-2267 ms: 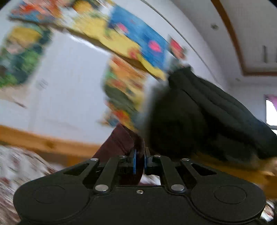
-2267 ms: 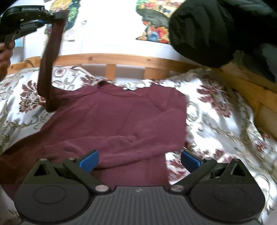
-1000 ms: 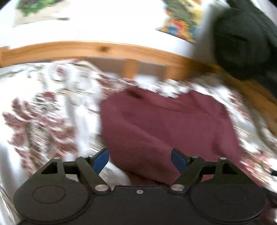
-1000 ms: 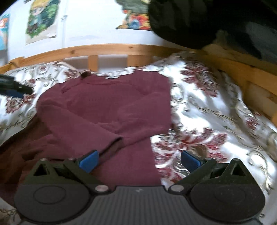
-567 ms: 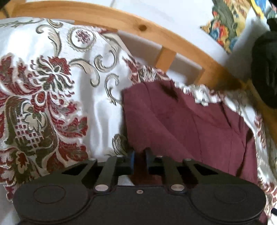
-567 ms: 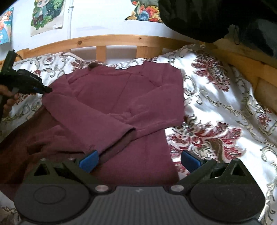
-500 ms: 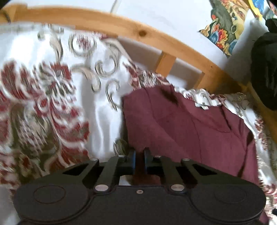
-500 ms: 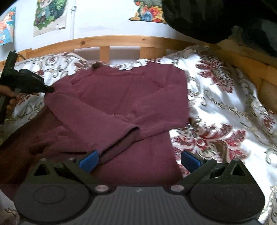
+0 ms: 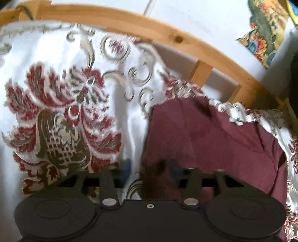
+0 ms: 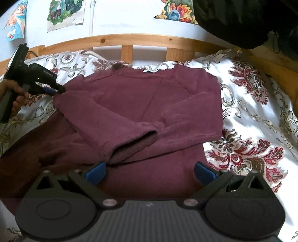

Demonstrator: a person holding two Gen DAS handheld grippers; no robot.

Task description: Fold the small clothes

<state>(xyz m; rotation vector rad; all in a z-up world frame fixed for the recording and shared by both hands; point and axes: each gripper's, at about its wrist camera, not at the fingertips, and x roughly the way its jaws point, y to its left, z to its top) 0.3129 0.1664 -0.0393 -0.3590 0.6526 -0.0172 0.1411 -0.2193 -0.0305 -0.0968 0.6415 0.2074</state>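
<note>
A maroon long-sleeved sweater lies flat on the patterned bedspread, both sleeves folded across its chest, and the left cuff lies on top. My left gripper sits at the sweater's left shoulder fold. Its jaws are opening, and the fabric edge lies loose between the blurred blue pads. In the right wrist view the left gripper touches that shoulder edge, with a hand on its handle. My right gripper hovers open over the sweater's lower body, holding nothing.
A white bedspread with red flowers covers the bed. A wooden rail runs along the far side against a wall with posters. A black garment hangs at the upper right.
The left gripper carried the sleeve down across the sweater, let go, then shut on the left shoulder fold; now its jaws have parted. The right gripper stayed open.
</note>
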